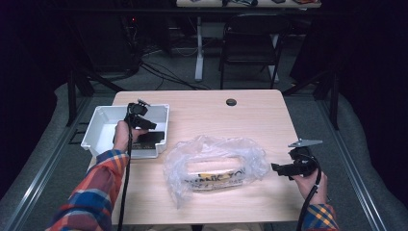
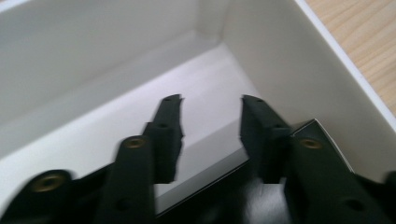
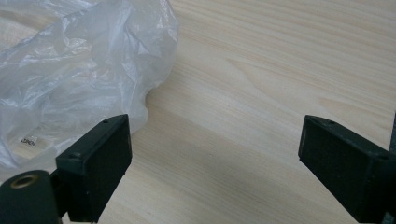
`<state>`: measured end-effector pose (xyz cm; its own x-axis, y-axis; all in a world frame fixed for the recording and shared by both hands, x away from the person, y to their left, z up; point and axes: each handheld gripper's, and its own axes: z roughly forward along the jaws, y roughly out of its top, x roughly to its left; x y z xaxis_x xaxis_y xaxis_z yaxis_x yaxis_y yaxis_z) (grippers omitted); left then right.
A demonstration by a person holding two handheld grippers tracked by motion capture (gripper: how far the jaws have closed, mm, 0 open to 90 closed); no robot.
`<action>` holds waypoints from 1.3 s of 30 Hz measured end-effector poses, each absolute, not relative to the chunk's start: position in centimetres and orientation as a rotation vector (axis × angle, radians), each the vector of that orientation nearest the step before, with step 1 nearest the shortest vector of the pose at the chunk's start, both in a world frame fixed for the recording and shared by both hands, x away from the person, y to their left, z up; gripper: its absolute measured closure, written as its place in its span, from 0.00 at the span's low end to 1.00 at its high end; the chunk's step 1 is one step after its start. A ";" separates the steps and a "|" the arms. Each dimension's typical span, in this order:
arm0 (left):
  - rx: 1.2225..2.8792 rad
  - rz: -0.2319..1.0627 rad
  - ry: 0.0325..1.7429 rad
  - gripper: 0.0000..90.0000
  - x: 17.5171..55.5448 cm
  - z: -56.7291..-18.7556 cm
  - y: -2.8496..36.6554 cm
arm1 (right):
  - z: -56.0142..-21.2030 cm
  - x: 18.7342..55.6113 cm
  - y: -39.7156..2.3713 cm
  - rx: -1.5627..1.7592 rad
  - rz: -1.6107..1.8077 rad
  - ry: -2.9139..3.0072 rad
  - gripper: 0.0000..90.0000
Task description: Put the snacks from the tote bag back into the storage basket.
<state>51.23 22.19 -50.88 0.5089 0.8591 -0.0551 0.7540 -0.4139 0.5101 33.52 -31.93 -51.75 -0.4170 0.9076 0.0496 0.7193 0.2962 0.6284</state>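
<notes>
Two hand-held grippers: the left hand-held gripper [image 2: 211,100], jaws parted and empty, sits inside the white tray [image 1: 98,126] above a black card [image 1: 149,140]; the right hand-held gripper [image 3: 212,161], spread wide, hovers over the bench [image 1: 211,108] beside the plastic bag [image 1: 214,166].

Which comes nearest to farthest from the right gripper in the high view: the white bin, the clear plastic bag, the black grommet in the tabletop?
From the right gripper:
1. Clear plastic bag, just to its left at table centre.
2. Black grommet, near the table's far edge.
3. White bin, at the far left corner, where the left gripper is.
</notes>
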 end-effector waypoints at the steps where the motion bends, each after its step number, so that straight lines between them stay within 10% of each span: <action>1: 2.277 0.306 1.324 0.55 51.0 -50.6 22.4 | -51.7 33.5 -31.9 1.472 0.838 2.254 0.10; 14: 2.217 0.353 1.281 0.18 47.0 -46.0 24.6 | -51.7 33.4 -31.8 1.472 0.841 2.252 0.10; 39: 2.236 0.437 1.169 0.17 35.4 -43.8 25.9 | -51.6 33.4 -31.8 1.463 0.828 2.249 0.10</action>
